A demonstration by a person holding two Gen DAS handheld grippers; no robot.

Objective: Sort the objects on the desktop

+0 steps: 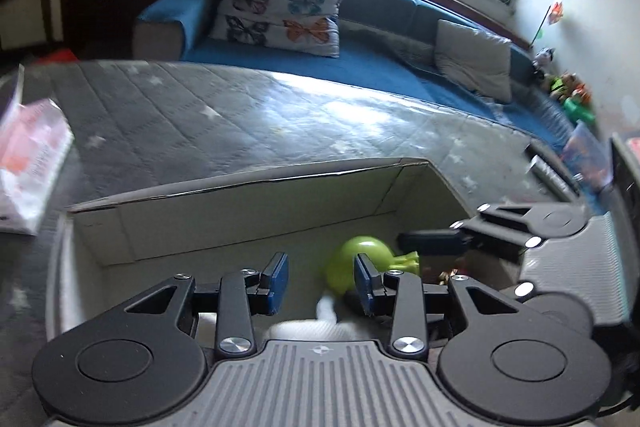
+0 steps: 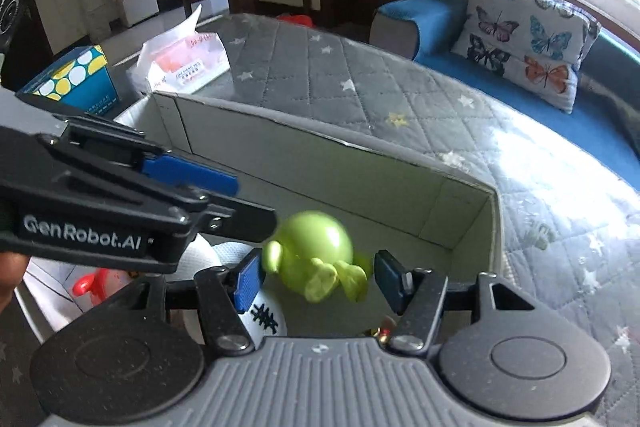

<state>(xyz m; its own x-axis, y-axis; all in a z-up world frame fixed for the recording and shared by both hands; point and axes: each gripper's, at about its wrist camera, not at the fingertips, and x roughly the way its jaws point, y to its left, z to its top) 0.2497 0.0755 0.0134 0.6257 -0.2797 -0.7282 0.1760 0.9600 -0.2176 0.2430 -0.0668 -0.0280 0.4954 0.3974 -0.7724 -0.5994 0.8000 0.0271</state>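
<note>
A shiny green toy figure [image 2: 316, 247] lies blurred between the blue pads of my right gripper [image 2: 318, 277], inside an open cardboard box [image 2: 320, 131]. The pads stand a little wider than the toy and do not press on it. In the left wrist view the same green toy [image 1: 352, 259] rests low in the box [image 1: 256, 183], beside one finger of the right gripper [image 1: 430, 245]. My left gripper [image 1: 322, 281] hangs open over the box with nothing between its pads; something white [image 1: 326, 311] lies below it. From the right wrist view the left gripper [image 2: 244, 203] reaches in from the left.
The box also holds a white item with black characters [image 2: 266, 319] and a red-and-white item [image 2: 96, 283]. Beyond it, on the grey quilted cover [image 2: 360, 75], sit a tissue pack [image 2: 184, 63] and a blue dotted carton [image 2: 76, 79]. A blue sofa [image 1: 360, 63] runs behind.
</note>
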